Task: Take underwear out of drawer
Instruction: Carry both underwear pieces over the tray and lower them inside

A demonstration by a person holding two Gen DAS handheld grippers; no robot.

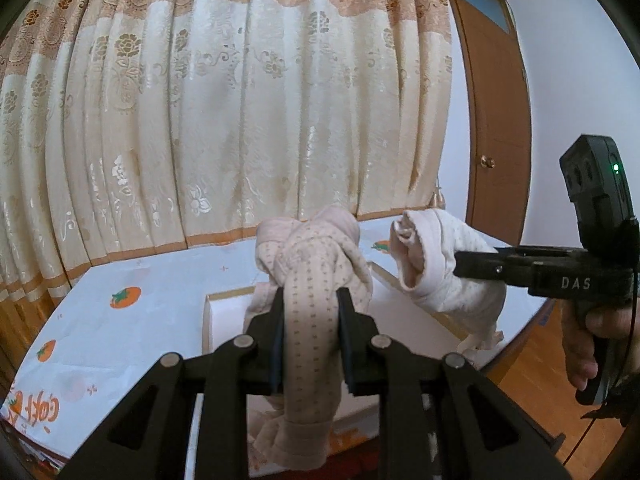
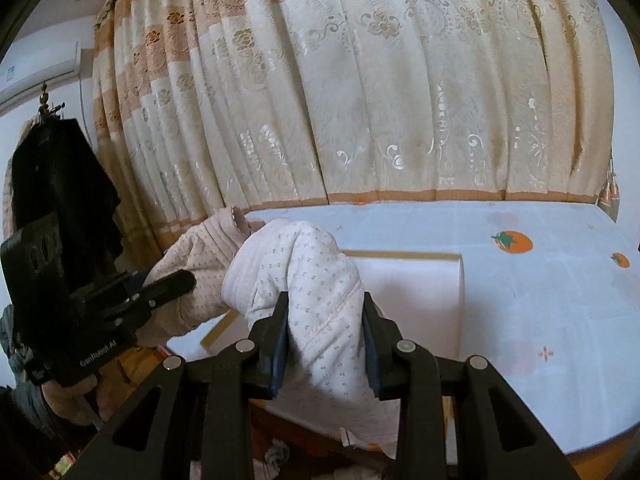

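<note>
Left claw (image 1: 310,320) gripped bunched pink underwear (image 1: 308,276); right claw (image 2: 324,332) gripped a white pair (image 2: 316,280) — both held above the tabletop (image 2: 540,288). Soft, light, limp — best pinched at thick folds.

A home bedroom: floral curtain (image 1: 240,120), wooden door (image 1: 496,120), wall air conditioner (image 2: 40,68).

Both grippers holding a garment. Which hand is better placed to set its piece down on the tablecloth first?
Probably right: the right gripper holds the white underwear beside bare tablecloth; the left gripper sits over the white box.
</note>
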